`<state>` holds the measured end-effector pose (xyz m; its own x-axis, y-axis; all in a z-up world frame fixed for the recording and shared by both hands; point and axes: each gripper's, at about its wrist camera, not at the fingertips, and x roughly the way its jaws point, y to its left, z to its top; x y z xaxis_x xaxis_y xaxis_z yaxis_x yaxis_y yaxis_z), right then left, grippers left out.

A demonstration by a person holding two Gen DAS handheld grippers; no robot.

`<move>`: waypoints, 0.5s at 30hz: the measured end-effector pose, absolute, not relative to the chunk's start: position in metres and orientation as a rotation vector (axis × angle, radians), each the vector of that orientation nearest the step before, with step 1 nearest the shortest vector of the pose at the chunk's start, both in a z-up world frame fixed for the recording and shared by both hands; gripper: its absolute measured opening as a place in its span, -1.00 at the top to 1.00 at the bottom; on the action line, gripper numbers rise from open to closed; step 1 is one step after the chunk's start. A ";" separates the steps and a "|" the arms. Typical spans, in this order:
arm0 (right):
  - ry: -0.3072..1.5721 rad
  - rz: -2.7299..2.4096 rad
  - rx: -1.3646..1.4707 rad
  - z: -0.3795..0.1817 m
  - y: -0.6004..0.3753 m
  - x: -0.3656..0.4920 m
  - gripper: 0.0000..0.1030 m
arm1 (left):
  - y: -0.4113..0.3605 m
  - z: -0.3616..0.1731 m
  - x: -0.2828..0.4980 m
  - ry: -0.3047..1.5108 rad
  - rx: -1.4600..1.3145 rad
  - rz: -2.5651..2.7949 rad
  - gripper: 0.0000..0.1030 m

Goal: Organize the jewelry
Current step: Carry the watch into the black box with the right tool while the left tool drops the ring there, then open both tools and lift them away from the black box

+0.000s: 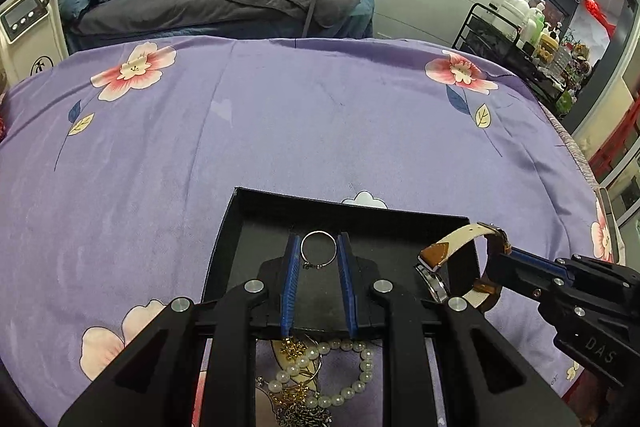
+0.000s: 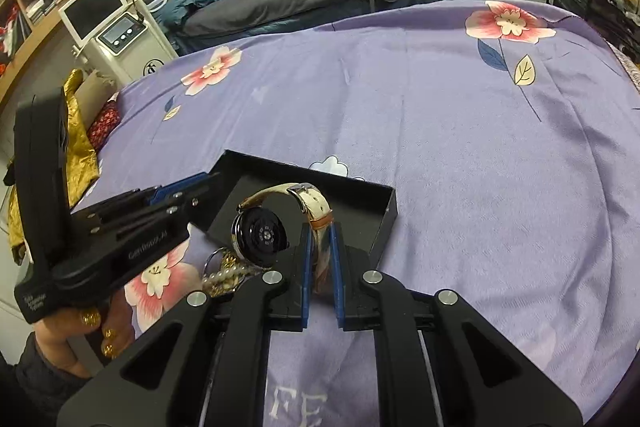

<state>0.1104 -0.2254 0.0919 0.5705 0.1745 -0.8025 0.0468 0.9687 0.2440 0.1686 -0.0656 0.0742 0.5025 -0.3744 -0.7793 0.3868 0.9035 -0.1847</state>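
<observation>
Left gripper (image 1: 318, 251) held a thin silver ring (image 1: 318, 249) between its blue jaws, clamped on it over the shallow black rectangular tray (image 1: 256, 223) on the purple floral bedspread (image 1: 280, 115). Right gripper (image 2: 320, 241) had its jaws clamped on the cream-and-tan strap of a round wristwatch (image 2: 260, 231) above the tray's right edge. White pearl strand (image 1: 360, 367) and gold chains (image 1: 294, 347) lay just beside the tray's near side.

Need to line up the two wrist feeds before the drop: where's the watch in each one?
Left wrist: watch at lower right, strap pinched by the right gripper, at the black tray's right edge.
Right wrist: watch at lower centre, strap between the blue fingers.
Shared landmark: the black tray.
</observation>
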 end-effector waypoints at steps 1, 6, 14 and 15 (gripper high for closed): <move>0.965 0.071 0.232 0.091 -0.225 0.113 0.81 | -0.066 0.073 0.170 0.939 0.013 -0.457 0.64; 0.973 0.065 0.240 0.076 -0.228 0.117 0.69 | -0.068 0.069 0.172 0.940 0.034 -0.443 0.60; 0.845 0.003 0.117 0.100 -0.223 0.107 -0.12 | -0.051 0.079 0.163 0.894 0.033 -0.387 -0.36; 0.839 -0.003 0.093 0.103 -0.221 0.106 -0.12 | -0.048 0.081 0.161 0.885 0.026 -0.377 -0.53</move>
